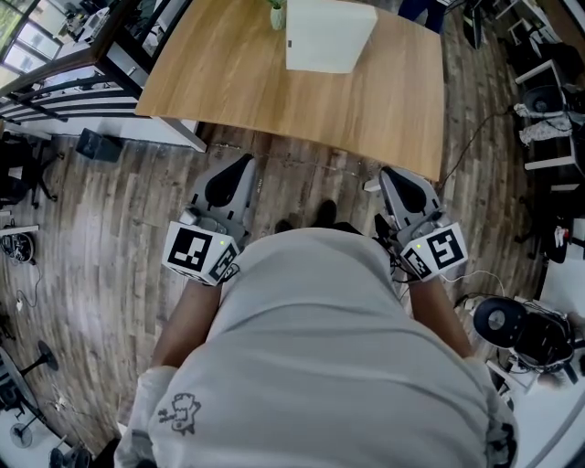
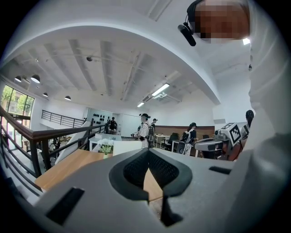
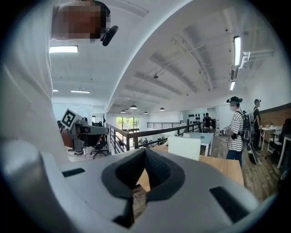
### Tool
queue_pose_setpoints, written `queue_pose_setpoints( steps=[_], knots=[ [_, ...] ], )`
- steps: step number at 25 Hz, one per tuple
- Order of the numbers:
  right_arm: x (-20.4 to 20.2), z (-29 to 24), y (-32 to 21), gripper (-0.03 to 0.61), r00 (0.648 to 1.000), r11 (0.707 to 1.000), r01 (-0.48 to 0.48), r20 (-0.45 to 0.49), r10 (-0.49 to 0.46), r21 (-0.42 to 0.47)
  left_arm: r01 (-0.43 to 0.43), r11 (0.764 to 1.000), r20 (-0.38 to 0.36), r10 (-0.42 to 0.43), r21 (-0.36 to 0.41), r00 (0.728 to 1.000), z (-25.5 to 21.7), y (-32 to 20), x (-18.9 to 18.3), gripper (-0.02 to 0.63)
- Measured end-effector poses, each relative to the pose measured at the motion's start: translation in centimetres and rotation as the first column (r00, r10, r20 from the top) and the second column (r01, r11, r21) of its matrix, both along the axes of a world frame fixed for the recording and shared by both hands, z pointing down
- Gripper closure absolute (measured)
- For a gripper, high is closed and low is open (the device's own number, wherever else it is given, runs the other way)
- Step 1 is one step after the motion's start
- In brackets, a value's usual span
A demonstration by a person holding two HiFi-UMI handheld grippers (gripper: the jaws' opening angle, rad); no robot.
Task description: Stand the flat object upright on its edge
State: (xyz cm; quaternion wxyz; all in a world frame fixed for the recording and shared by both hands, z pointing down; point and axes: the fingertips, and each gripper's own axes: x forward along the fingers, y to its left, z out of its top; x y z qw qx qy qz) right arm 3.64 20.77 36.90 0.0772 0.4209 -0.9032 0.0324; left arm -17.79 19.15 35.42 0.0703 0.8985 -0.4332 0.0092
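Head view has you standing back from the wooden table (image 1: pixel 274 101), with both arms hanging low at your sides and bent slightly forward. Your left forearm (image 1: pixel 187 320) runs down the left of your torso to the left gripper (image 1: pixel 238 172). Your right forearm (image 1: pixel 441 315) mirrors it on the other side and ends in the right gripper (image 1: pixel 397 178). Both tools sit at about the same height in the middle of the frame, noses aimed toward the table edge, marker cubes nearest your body. They hang over the plank floor (image 1: pixel 119 210) and are well apart from each other and short of the table. Left gripper view shows the left gripper (image 2: pixel 148 152) with its dark pads drawn fully together at the tips and nothing caught between them. Right gripper view shows the same for the right gripper (image 3: pixel 145 152): jaws pressed closed on themselves, holding nothing. The white flat object (image 1: pixel 329 37) sits on the table at the top centre of the head view, just beside a small green plant (image 1: pixel 277 14) on its left. It also appears as a pale rectangle above the jaws in the left gripper view (image 2: pixel 129 146) and in the right gripper view (image 3: pixel 184 148). Neither tool is near it, and you cannot tell from these angles whether it lies flat or stands up.
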Motion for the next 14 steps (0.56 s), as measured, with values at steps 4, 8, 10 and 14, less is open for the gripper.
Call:
queue_pose_setpoints(
  steps=[4, 8, 10, 14],
  knots=[
    [-0.3, 0.1, -0.3, 0.574, 1.0, 1.0, 0.002, -0.002, -0.002, 0.002, 0.002, 1.0, 0.004, -0.002, -0.002, 1.0, 0.2, -0.3, -0.2, 0.607],
    [-0.4, 0.4, -1.0, 0.574, 1.0, 1.0, 0.001, -0.004, -0.001, 0.007, -0.004, 1.0, -0.004, 0.004, -0.006, 1.0, 0.7, -0.7, -0.1, 0.607],
    [-0.7, -0.5, -1.4, 0.574, 1.0, 1.0, 0.001, -0.003, -0.001, 0.014, -0.007, 1.0, -0.012, 0.007, -0.01, 1.0, 0.3, -1.0, -0.2, 0.607],
    [-1.3, -1.8, -2.0, 0.574, 1.0, 1.0, 0.007, -0.008, -0.007, 0.025, -0.006, 1.0, -0.021, 0.006, -0.013, 1.0, -0.4, -1.4, -0.5, 0.607]
  ],
)
